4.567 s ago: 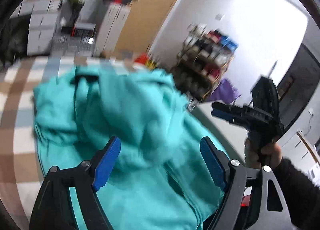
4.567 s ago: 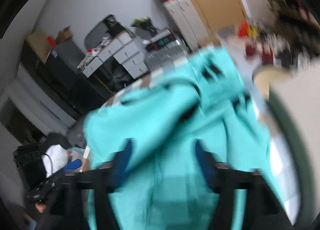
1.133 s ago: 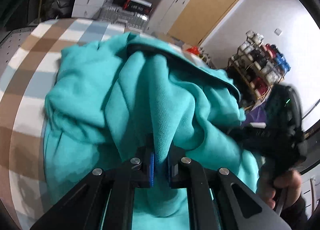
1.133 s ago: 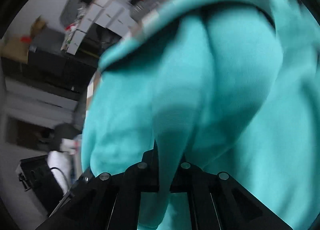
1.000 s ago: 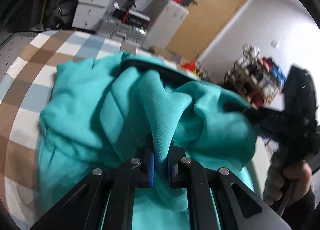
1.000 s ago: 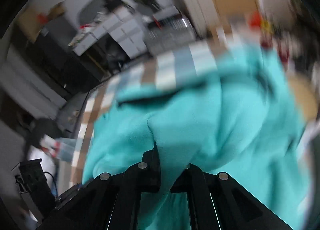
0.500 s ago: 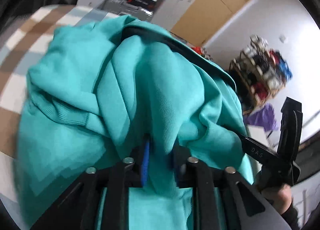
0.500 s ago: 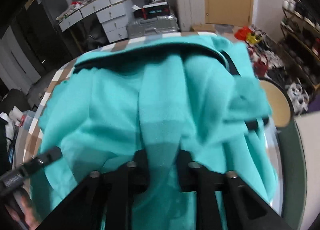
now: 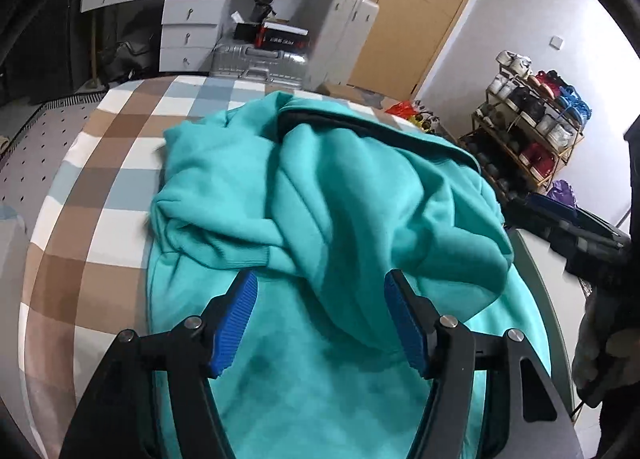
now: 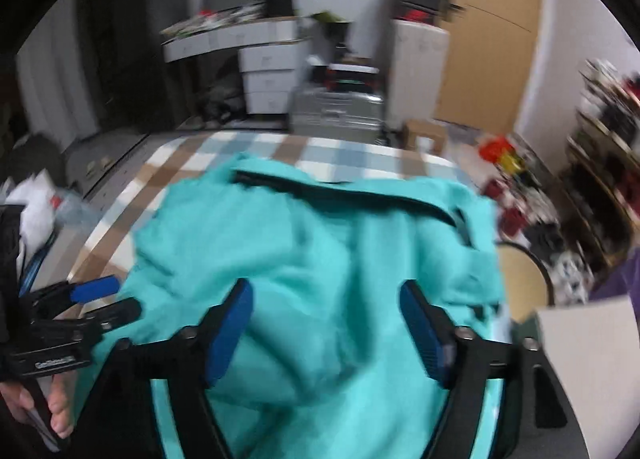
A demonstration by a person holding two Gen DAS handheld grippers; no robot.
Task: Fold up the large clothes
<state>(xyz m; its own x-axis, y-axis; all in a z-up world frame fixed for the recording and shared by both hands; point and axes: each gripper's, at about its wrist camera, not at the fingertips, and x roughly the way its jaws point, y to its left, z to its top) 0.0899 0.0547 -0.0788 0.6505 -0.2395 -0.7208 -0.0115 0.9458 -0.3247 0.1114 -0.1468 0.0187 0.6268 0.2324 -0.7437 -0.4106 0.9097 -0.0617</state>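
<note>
Teal hoodie (image 9: 320, 199) heaped on checked cloth (image 9: 100, 163), left hand-held gripper (image 9: 320, 323) and right hand-held gripper (image 10: 326, 331) just opened wide, holding nothing

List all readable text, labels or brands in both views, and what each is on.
None reads cleanly.
White lettering on the black-and-red box on the silver suitcase: too small.
White label on the left gripper body: blurred. Its jaws have just been opening, with the teal hoodie loose between them.
</note>
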